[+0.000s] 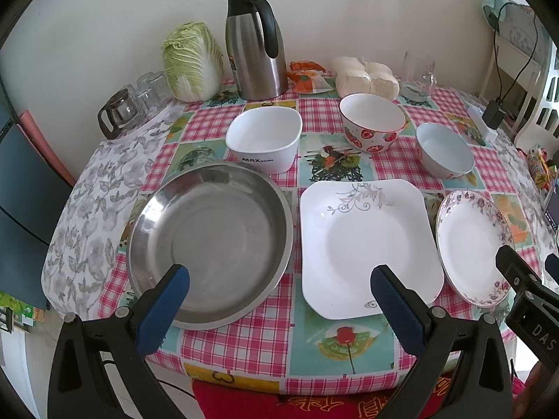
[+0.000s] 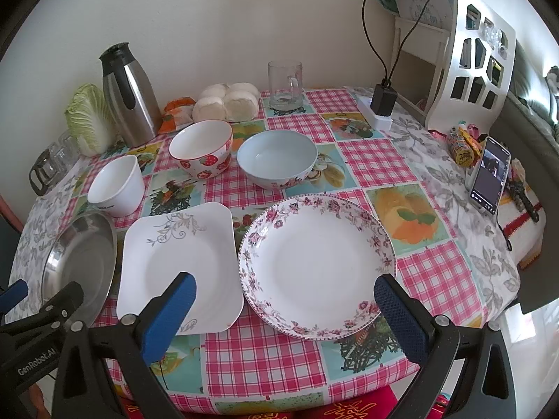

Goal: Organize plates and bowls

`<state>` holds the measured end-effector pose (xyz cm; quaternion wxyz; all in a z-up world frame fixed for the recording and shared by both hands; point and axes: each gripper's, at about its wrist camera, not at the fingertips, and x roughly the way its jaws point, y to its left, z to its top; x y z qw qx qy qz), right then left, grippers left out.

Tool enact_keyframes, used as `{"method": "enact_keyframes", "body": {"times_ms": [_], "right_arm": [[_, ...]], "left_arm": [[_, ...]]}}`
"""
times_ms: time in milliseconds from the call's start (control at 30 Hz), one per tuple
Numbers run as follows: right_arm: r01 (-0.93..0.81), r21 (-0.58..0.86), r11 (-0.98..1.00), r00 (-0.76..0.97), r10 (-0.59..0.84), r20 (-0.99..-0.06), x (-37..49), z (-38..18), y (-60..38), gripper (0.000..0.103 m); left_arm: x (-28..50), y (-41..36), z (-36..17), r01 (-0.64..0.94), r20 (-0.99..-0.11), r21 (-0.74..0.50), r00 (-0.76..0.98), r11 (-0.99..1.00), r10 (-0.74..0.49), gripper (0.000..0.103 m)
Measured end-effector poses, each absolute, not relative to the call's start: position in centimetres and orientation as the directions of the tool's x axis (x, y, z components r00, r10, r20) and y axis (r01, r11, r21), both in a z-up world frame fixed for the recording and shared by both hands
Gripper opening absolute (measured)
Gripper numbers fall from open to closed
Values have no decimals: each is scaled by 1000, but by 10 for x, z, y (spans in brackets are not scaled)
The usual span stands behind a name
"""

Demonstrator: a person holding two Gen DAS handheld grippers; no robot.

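Jaws wide and empty, my left gripper [image 1: 279, 279] and right gripper [image 2: 284, 288] hover over the table's near edge; three plates [image 2: 316, 265] and three bowls [image 2: 277, 162] lie unstacked, nothing organized yet.

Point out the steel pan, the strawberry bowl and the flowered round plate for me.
steel pan [image 1: 216, 241]: left wrist view, on its flat inner bottom.
strawberry bowl [image 2: 206, 166]: right wrist view, on its outer wall among the strawberries.
flowered round plate [image 2: 314, 262]: right wrist view, on its plain white centre.
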<state>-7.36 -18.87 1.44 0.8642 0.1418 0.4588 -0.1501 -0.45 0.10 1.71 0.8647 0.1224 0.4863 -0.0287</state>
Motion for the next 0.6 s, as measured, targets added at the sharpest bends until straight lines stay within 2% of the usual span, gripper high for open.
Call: {"method": "enact_keyframes", "body": {"times_ms": [233,600], "right_arm": [[388,104,916,533,-131,-836,-73,13,-188,103],[371,112,922,535,-113,-837,-65,10,-179,103]], "left_arm": [[-6,4,20,160,-838,154,544,975,43,103],[-3,28,20,125,-836,-11,544,992,-78,103]]}}
